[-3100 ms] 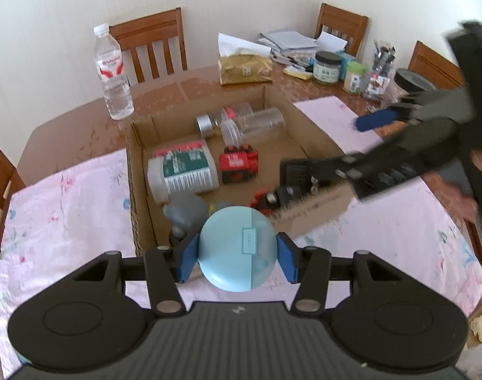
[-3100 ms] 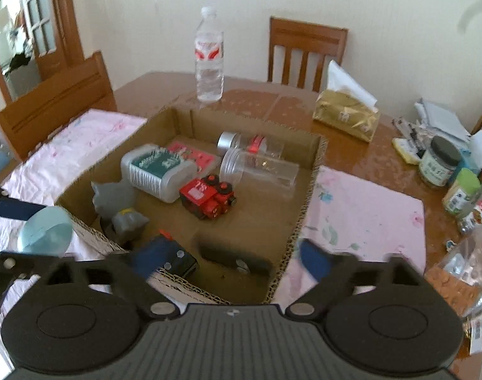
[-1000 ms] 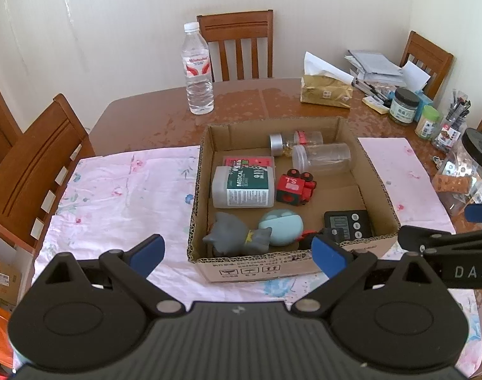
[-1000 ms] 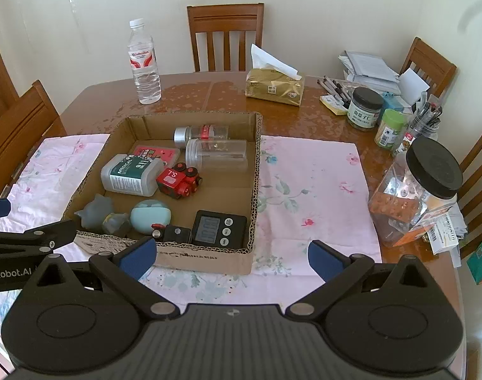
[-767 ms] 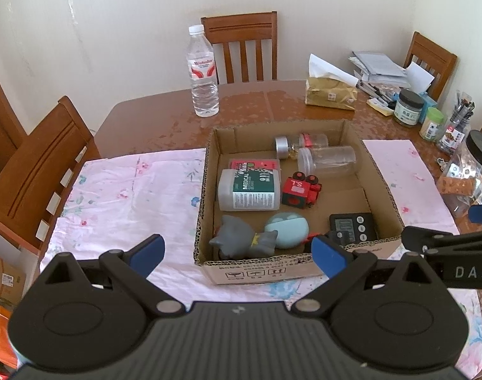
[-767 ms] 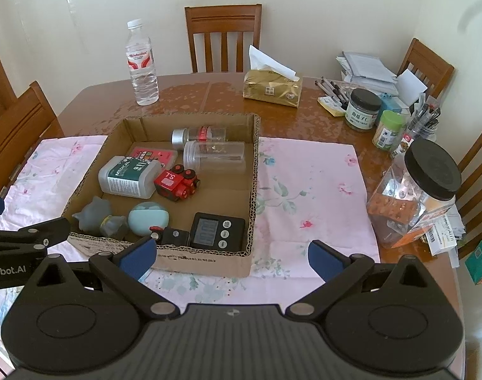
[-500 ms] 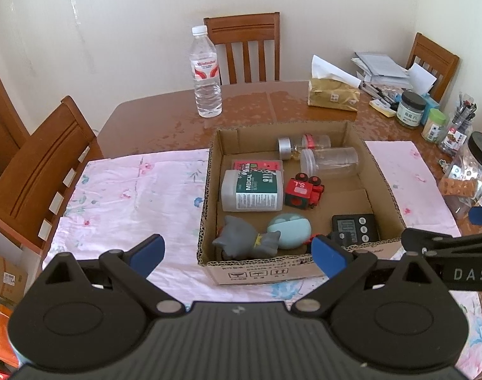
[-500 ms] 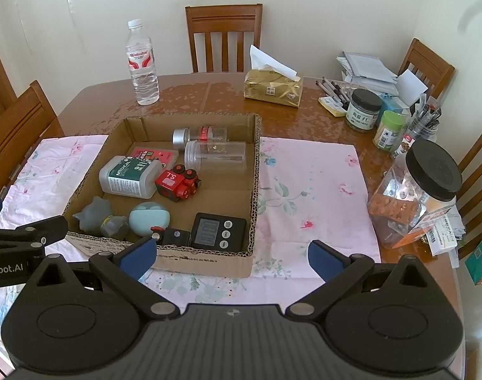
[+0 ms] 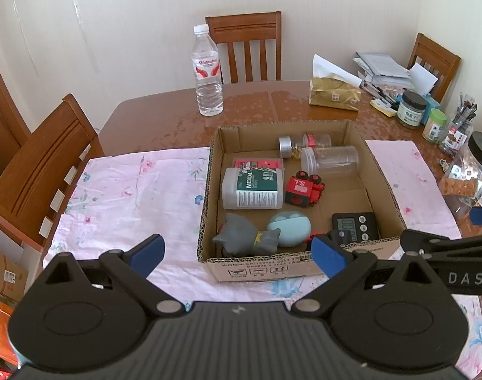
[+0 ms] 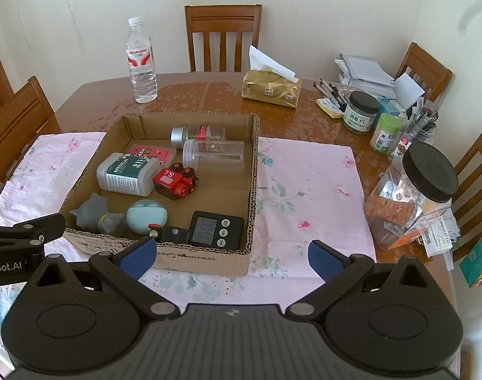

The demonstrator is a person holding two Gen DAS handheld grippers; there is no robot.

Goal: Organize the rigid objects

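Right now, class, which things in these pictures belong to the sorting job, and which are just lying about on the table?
Belonging to the job:
brown cardboard box
red toy train
pale blue round case
black digital timer
grey cat figure

Lying about:
clear plastic water bottle
gold tissue pack
black-lidded clear jar

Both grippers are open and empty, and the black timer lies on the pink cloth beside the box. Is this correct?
Not quite. The timer lies inside the box, in its near corner, as the right wrist view shows. Both the left gripper and the right gripper are open and empty.
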